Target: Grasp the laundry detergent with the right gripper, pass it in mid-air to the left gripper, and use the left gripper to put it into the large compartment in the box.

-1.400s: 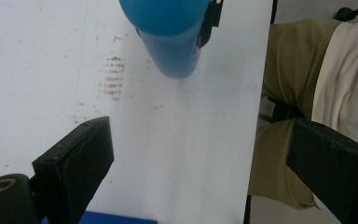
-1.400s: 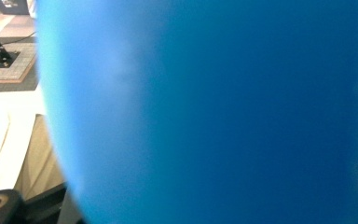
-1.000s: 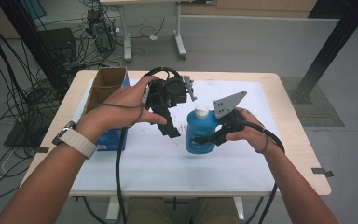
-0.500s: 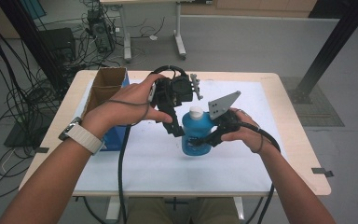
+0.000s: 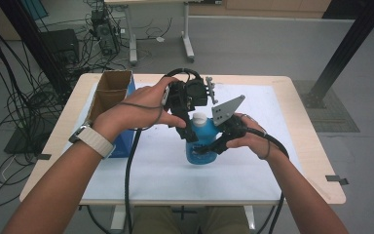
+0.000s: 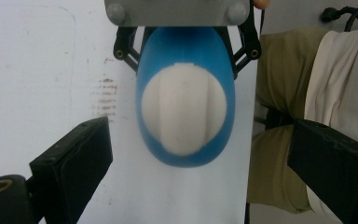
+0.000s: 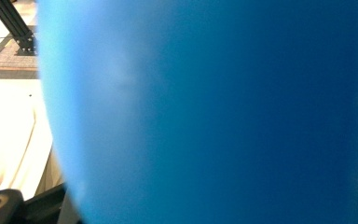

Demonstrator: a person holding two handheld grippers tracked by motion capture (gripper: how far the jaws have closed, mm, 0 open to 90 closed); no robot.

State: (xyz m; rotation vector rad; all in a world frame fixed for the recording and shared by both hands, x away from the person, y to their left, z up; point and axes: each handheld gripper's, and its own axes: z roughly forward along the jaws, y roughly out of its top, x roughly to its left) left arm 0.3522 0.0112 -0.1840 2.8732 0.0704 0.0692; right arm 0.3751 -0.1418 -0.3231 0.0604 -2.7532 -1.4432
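Note:
A blue bottle with a white cap stands upright on the white sheet near the table's middle. My right gripper comes in from the right and is shut on the bottle's body; its grey plate sticks up beside the cap. The right gripper view is close against the blue bottle wall. My left gripper points down over the bottle from the left. In the left gripper view the cap lies between the wide-apart jaws, with open space on both sides. That gripper is open.
An open cardboard box stands at the table's left, against a blue box. A white sheet covers the tabletop. Cables trail from both grippers toward the front edge. The person's legs are just beyond that edge.
My left gripper has edged right and now hangs over the bottle's cap. The bottle has stayed in the right gripper, shifted only slightly.

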